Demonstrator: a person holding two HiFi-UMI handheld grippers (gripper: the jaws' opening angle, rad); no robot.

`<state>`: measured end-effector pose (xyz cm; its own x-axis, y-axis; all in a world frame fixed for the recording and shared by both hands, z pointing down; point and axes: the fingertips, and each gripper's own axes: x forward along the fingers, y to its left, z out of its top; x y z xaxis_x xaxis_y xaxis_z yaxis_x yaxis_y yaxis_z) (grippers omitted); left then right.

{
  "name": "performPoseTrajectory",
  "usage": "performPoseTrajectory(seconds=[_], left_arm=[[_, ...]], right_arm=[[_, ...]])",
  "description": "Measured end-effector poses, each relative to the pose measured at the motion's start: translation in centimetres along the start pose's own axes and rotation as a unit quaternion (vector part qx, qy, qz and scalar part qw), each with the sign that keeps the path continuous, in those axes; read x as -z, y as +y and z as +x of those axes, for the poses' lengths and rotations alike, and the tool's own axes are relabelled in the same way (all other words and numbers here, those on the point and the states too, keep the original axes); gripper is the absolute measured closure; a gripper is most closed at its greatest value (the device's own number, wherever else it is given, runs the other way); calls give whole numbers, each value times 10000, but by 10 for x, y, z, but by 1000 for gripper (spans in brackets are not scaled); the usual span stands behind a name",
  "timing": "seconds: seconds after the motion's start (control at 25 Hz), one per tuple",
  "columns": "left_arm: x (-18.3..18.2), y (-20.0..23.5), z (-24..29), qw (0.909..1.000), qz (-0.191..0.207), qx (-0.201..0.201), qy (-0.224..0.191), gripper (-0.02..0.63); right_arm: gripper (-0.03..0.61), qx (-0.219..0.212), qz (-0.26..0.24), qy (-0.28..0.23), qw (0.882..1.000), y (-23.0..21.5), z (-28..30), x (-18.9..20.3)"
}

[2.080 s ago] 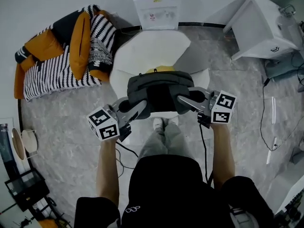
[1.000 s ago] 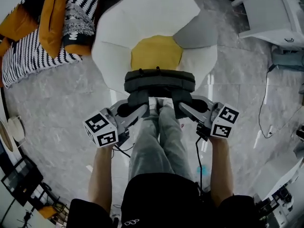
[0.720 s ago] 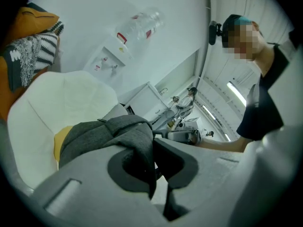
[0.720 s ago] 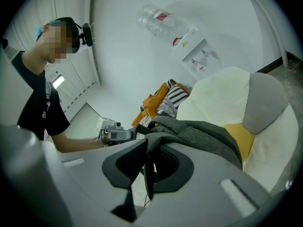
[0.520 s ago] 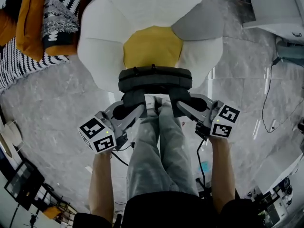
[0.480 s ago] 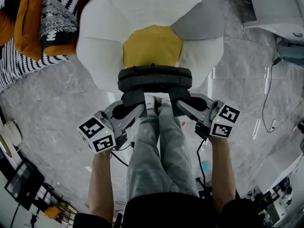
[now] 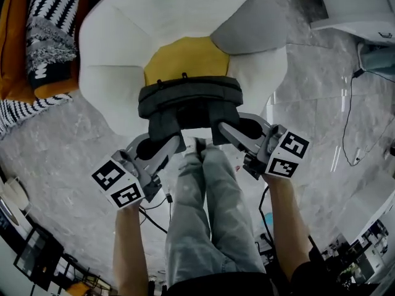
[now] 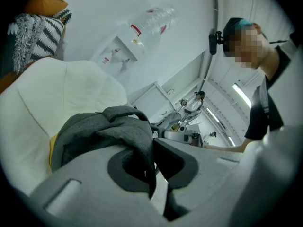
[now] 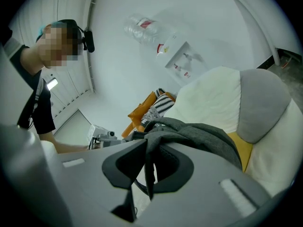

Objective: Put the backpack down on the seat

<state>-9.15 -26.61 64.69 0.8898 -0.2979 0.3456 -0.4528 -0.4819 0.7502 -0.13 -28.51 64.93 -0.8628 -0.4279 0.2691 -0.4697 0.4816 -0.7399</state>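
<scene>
A dark grey backpack [image 7: 188, 100] hangs between my two grippers, over the front edge of the yellow seat cushion [image 7: 182, 54] of a white petal-shaped chair [image 7: 117, 36]. My left gripper [image 7: 171, 144] is shut on the bag's left shoulder strap [image 8: 142, 143], which runs between its jaws. On the other side my right gripper [image 7: 223, 128] is shut on the right strap [image 9: 150, 167]. In both gripper views the bag's body [image 8: 94, 131] [image 9: 203, 134] bulges just beyond the jaws, with the chair [image 9: 213, 98] behind it. Whether the bag's bottom touches the seat is hidden.
Striped and orange cushions [image 7: 37, 42] lie left of the chair. One chair petal is grey [image 7: 247, 29]. White furniture [image 7: 358, 5] and floor cables [image 7: 352, 116] are at the right. The person's legs [image 7: 203, 214] stand right under the bag. A water dispenser [image 8: 125, 51] stands behind the chair.
The chair has come closer and now fills the top of the head view. Both grippers have carried the backpack forward, from in front of the chair to over the yellow seat's front edge.
</scene>
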Motion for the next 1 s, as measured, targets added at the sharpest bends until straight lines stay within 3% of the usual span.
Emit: performPoseTrajectory(seconds=[0.32,0.56,0.84,1.0], left_arm=[[-10,42,41,9997,97,-174,118,585],[-13,71,66,9997,-157,-193,48,585],[-22,117,94,9992,-151,-327,161,584],[-14,146,110,9976,-383,-532,211,584]], right_arm=[[537,313,-150,-144,9993,-48,20,-22],[537,503,-309,-87,9982,-80,31,-26],[537,837,-368,59,9958,-127,54,-30],[538,876,-377,203,9952,-157,64,-24]])
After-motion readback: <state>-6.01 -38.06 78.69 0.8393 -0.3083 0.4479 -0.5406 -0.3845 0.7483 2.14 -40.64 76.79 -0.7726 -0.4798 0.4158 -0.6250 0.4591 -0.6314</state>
